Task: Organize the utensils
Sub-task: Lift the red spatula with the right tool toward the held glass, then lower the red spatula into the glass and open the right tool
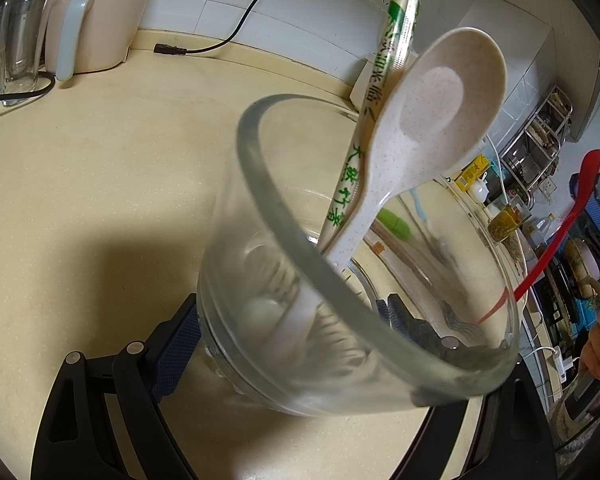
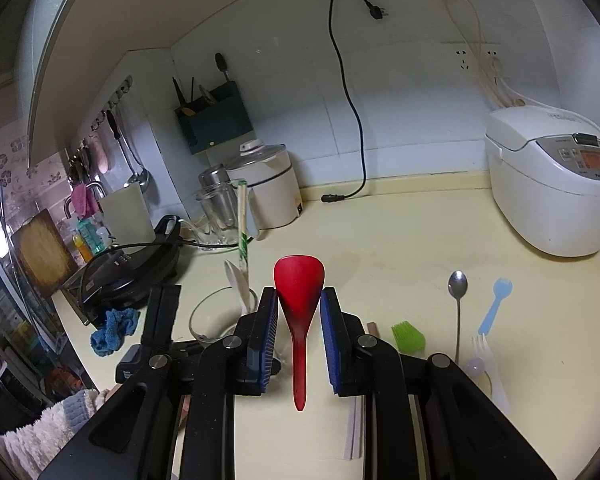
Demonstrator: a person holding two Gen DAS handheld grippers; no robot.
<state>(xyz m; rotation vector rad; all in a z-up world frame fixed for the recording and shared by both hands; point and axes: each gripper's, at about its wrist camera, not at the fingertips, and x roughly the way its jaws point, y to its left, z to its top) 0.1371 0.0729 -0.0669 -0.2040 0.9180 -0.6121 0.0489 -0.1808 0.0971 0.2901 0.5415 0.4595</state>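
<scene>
The right gripper (image 2: 299, 344), jaws parted, holds the red plastic spatula (image 2: 298, 312) upright, apparently by its lower handle; the clear glass cup (image 2: 220, 316), clamped by the left gripper (image 1: 284, 344), lies just left.

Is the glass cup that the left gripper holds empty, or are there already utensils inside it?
Not empty. The glass cup holds a speckled white spoon and wrapped chopsticks, both standing out above its rim.

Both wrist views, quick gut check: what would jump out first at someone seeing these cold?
In the left wrist view, the clear glass cup fills the middle, clamped by the left hand-held gripper, with a speckled white spoon and wrapped chopsticks sticking out of it. In the right wrist view, the red spatula stands out dead centre between the fingers of the right hand-held gripper, whose jaws look spread wider than its handle.
</scene>
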